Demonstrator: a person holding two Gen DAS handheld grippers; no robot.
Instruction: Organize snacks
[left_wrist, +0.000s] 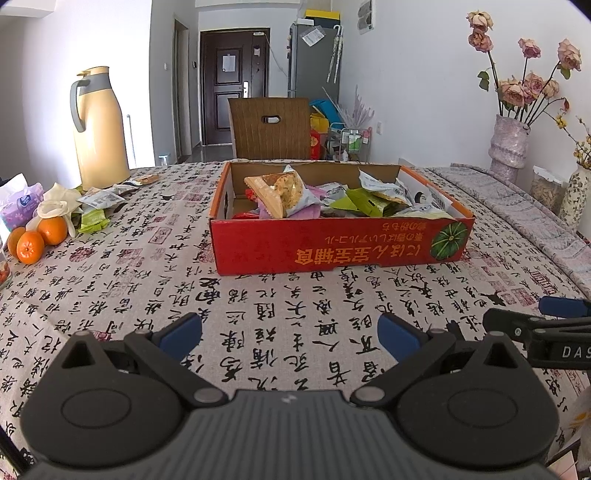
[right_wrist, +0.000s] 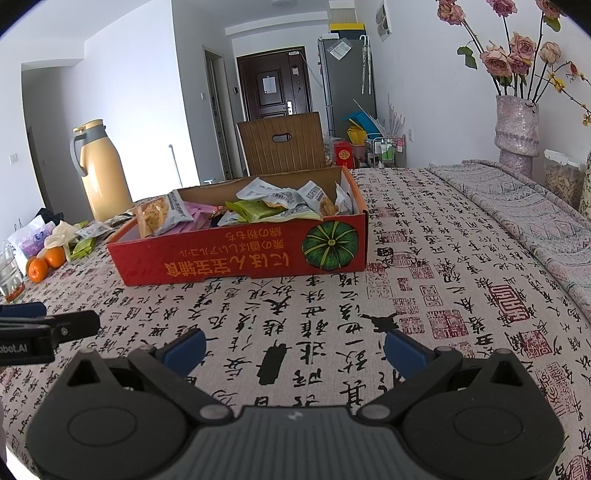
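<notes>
Left gripper (left_wrist: 290, 334) and right gripper (right_wrist: 293, 349) hover side by side over the near part of the table (left_wrist: 258, 314), each with its blue-padded fingers spread wide and nothing between them. The table is covered by a cloth printed with black calligraphy and red seals.

Red cardboard box (left_wrist: 340, 247) — a shallow open tray with a green pumpkin printed on its front wall — stands mid-table, ahead of both grippers and well apart from them. Snack packets (left_wrist: 291, 192) lie heaped inside it: white, green, purple and orange wrappers, overlapping.

More loose packets (left_wrist: 98, 206) rest on the cloth to the left of the box, near a cream thermos jug (left_wrist: 98, 129). Beside them lie oranges (left_wrist: 37, 238) and a purple tissue pack (left_wrist: 20, 206).

At the right edge of the table stands a vase (right_wrist: 517, 129) of faded pink roses. A brown chair back (left_wrist: 269, 127) shows just behind the box — beyond it, a dark door (left_wrist: 232, 81).
</notes>
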